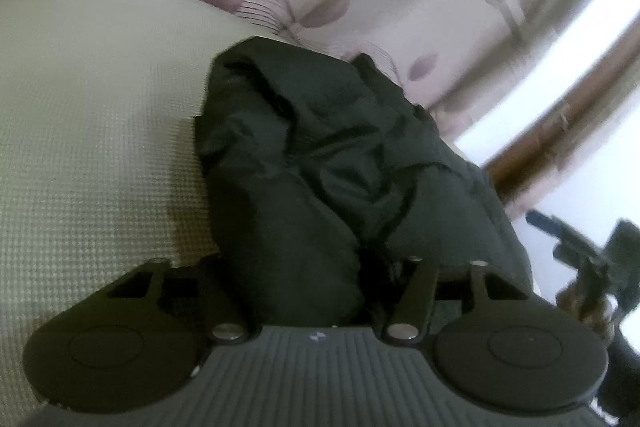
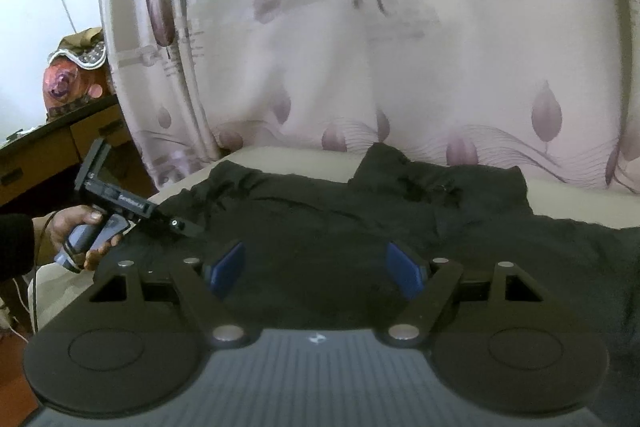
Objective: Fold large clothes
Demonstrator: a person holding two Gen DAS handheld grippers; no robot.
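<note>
a black garment [image 2: 360,227] is spread on the bed [image 1: 80,147]. its bunched edge is clamped in the left claw [image 2: 182,225], held low and level by a hand [image 2: 76,231]. the right claw [image 2: 316,271] is held wide open above the cloth, gripping nothing.

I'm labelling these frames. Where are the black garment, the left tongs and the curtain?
black garment [image 2: 320,219]: right wrist view, flat middle of the cloth.
left tongs [image 2: 182,225]: right wrist view, tip at the cloth's edge.
curtain [image 2: 440,67]: right wrist view, pale panel behind the bed.

A home bedroom: floral curtain [image 2: 360,47], wooden drawers [image 2: 52,155], bed [image 1: 80,127].
</note>
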